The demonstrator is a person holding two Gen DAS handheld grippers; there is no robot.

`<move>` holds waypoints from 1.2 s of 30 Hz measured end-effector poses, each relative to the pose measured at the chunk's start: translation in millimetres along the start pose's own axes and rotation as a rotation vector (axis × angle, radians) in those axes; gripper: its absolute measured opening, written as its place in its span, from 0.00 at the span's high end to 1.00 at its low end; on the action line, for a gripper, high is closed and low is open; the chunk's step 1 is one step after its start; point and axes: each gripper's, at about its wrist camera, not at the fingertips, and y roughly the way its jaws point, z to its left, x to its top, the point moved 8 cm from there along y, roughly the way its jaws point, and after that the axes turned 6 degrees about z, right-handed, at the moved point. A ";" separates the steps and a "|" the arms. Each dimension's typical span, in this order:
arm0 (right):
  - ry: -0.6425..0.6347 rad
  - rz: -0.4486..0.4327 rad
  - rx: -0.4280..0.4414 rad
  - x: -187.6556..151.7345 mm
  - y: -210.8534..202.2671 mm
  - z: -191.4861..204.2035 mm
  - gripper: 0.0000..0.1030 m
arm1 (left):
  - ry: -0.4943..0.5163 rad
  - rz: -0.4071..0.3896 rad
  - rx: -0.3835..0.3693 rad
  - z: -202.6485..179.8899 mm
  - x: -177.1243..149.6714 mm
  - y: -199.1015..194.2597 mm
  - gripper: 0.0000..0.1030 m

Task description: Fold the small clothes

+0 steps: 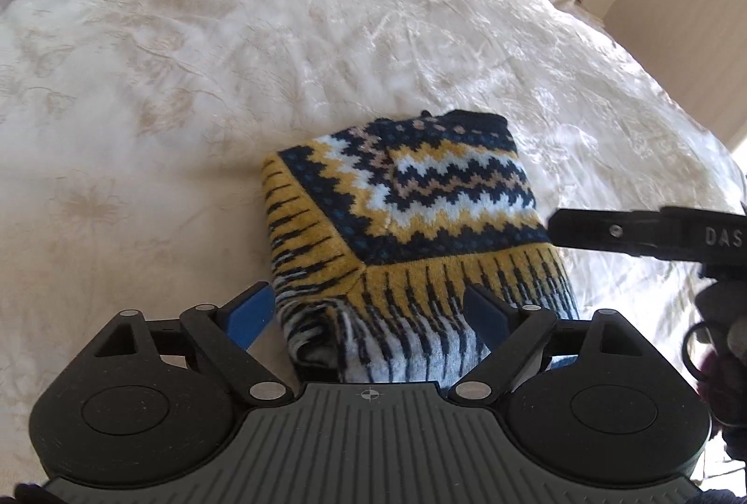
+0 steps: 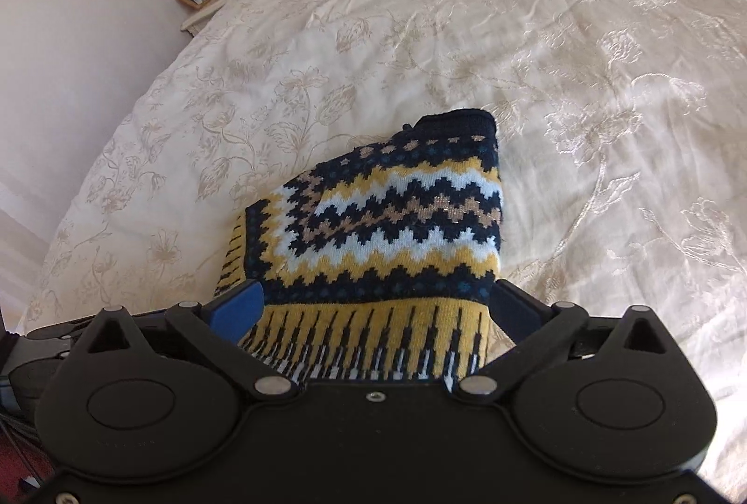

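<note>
Left wrist view: my left tongs (image 1: 369,312) gape wide around the near hem of the folded knitted sweater (image 1: 401,214), gripping nothing.
Right wrist view: my right tongs (image 2: 378,308) spread wide, straddling the sweater's fringe-patterned edge.
Sweater: lies folded on the cream embroidered bedspread (image 1: 186,83).
</note>
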 end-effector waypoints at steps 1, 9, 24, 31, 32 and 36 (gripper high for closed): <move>0.002 -0.019 -0.008 -4.2 -9.5 -2.3 0.00 | -0.015 -0.017 0.029 1.3 -1.4 -8.5 0.11; 0.029 -0.115 -0.104 -39.8 -74.3 -15.5 0.00 | -0.041 -0.089 0.095 -13.1 -12.2 -65.5 0.05; -0.058 -0.238 -0.089 -78.5 -138.4 11.8 0.01 | -0.047 -0.154 0.262 -47.9 -47.4 -131.2 0.07; -0.052 -0.311 -0.138 -87.0 -160.8 25.8 0.01 | -0.062 -0.160 0.243 -45.3 -55.3 -145.9 0.08; -0.047 -0.316 -0.157 -87.7 -162.9 26.2 0.01 | -0.065 -0.155 0.235 -45.4 -57.2 -146.6 0.08; -0.029 -0.304 -0.223 -92.2 -166.3 24.5 0.01 | -0.077 -0.121 0.225 -46.8 -66.5 -146.0 0.08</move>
